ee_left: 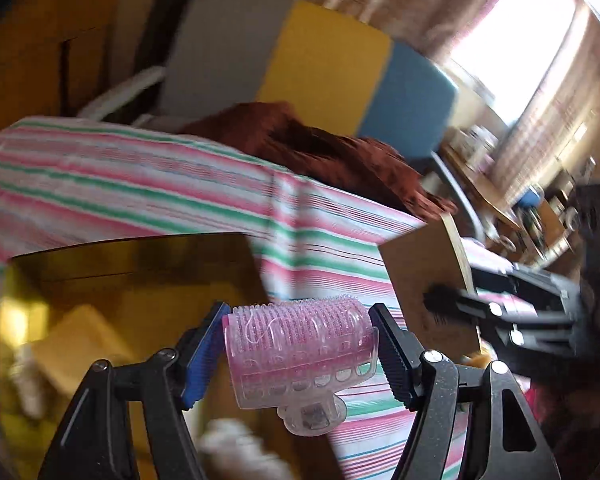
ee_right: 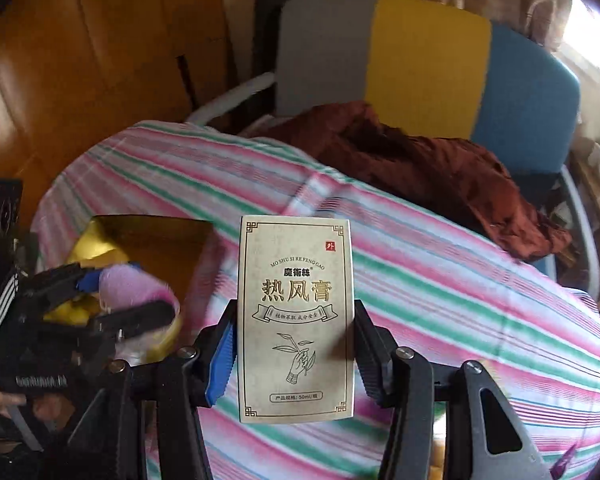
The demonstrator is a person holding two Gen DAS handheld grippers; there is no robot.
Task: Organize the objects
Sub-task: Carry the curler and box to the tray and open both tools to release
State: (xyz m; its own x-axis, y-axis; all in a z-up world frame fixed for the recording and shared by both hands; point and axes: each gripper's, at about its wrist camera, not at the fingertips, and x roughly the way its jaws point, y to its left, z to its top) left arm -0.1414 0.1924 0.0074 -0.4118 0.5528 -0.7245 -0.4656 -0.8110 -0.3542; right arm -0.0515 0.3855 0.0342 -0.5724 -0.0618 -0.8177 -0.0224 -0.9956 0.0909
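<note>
At the left of the left wrist view an open gold box [ee_left: 132,264] sits on the striped tablecloth [ee_left: 100,188], yellow things blurred inside it. In the lower middle of that frame the left gripper [ee_left: 298,346] is clamped on a pink hair roller [ee_left: 300,336], its pads pressing on the two ends, with the roller lying crosswise above the box's right edge. Behind, in the upper middle, a chair [ee_left: 328,64] with grey, yellow and blue panels carries a rumpled brown cloth [ee_left: 340,152]. At the right of the frame the right gripper [ee_left: 448,304] shows blurred, holding a tan carton [ee_left: 420,276] seen from its plain back.

In the right wrist view, the left gripper [ee_right: 112,300] and its pink roller [ee_right: 136,288] hang at the left edge above the gold box [ee_right: 148,228]. In the middle, the right gripper [ee_right: 296,354] grips the carton [ee_right: 296,320] by its two long sides, upright, its printed face with Chinese lettering and a leaf drawing turned to the camera, above the tablecloth [ee_right: 460,280]. The brown cloth [ee_right: 420,168] and chair [ee_right: 428,64] fill the upper right.
</note>
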